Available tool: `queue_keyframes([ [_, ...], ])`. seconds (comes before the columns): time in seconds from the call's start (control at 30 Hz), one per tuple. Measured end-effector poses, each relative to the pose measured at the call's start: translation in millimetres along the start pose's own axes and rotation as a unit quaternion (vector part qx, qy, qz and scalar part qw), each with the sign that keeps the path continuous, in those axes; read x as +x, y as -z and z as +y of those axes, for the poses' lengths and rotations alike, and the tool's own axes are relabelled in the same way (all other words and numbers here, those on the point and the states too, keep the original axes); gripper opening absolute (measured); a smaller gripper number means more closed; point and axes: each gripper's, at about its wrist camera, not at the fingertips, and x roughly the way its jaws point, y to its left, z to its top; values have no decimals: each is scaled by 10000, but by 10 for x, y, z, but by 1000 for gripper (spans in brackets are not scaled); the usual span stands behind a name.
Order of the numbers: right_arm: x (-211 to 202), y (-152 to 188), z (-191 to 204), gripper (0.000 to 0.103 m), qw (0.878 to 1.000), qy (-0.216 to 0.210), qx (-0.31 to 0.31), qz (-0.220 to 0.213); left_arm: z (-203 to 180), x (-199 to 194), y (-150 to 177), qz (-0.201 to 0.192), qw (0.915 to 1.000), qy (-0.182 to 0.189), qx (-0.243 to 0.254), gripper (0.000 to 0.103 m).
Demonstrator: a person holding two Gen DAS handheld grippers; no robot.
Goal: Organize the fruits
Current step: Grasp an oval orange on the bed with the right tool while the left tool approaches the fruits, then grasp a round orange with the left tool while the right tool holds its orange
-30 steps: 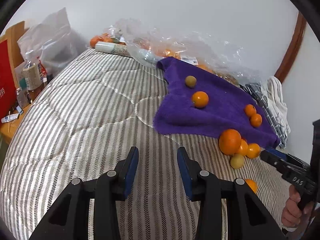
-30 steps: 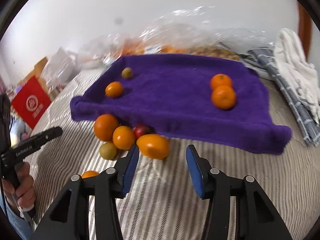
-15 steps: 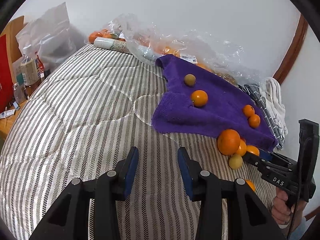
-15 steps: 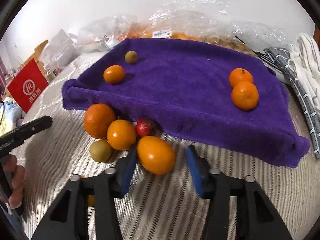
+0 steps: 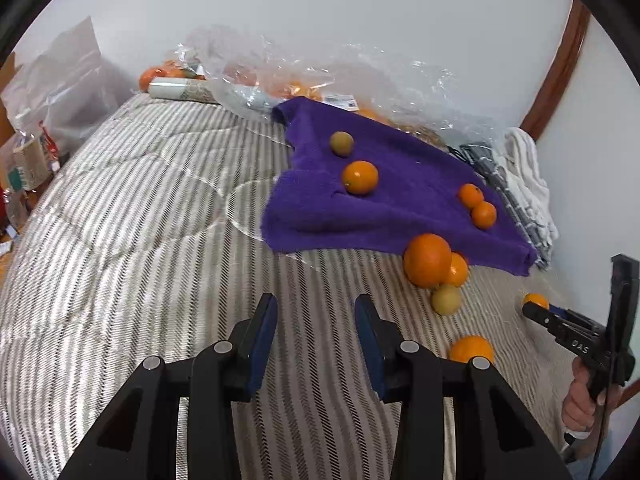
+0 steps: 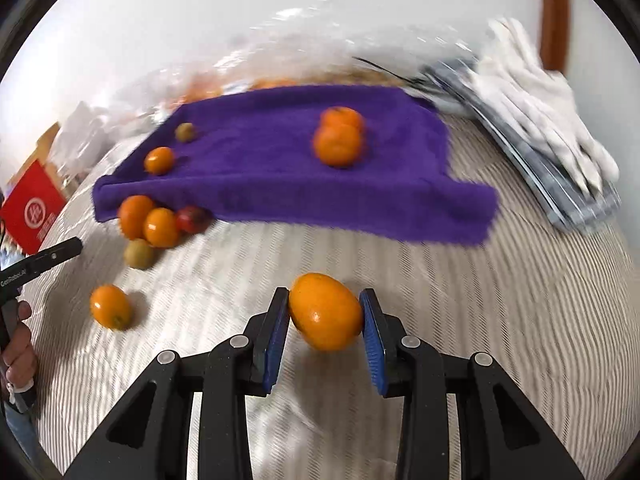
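Meanwhile the right gripper (image 6: pixel 325 322) seemingly clamps an oval orange fruit (image 6: pixel 325 312), while the left gripper (image 5: pixel 316 334) hangs narrowly open, empty

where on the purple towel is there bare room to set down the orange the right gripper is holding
The oval orange sits clamped in the right gripper. The purple terry towel is bare across its middle, between the small orange with the greenish fruit and the pair of mandarins. Its near strip is free too. The striped quilt off the towel's near left corner is crowded.

Bright, even daylight – soft shadows; right view motion-blurred (left sharp), fisheye bending, dark corners.
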Motion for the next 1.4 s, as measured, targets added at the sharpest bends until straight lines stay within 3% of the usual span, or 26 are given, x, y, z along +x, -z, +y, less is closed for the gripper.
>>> queue_keyframes([
  [0.07, -9, 44, -140, 35, 9998, 79, 153, 62, -24, 11, 20, 82, 9999, 105, 53, 38],
  [0.17, -42, 115, -272, 35, 9993, 118, 348, 22, -179, -59, 114, -40, 9996, -98, 270, 38],
  [0.37, -114, 201, -411, 35, 9984, -2, 539, -176, -790, -92, 434, 234, 9954, 335, 862, 39],
  [0.57, -124, 223, -387, 35, 9984, -99, 516, -198, -1213, 102, 514, 410, 9931, 28, 1102, 40],
  [0.73, -148, 237, -389, 35, 9980, -113, 552, -291, -1232, 182, 458, 298, 9960, -124, 832, 40],
  [0.8, -141, 237, -403, 35, 9980, -127, 560, -271, -1244, 222, 454, 305, 9951, -288, 894, 33],
  [1.0, -137, 257, -467, 35, 9968, -133, 759, -234, -1200, 112, 447, 254, 9943, -163, 1018, 33],
  [1.23, -156, 244, -383, 35, 9983, 3, 512, -289, -955, -134, 167, -127, 9953, -359, 887, 33],
  [1.4, -112, 213, -299, 35, 9993, 86, 300, -184, -766, -97, 4, -274, 9945, -625, 798, 33],
])
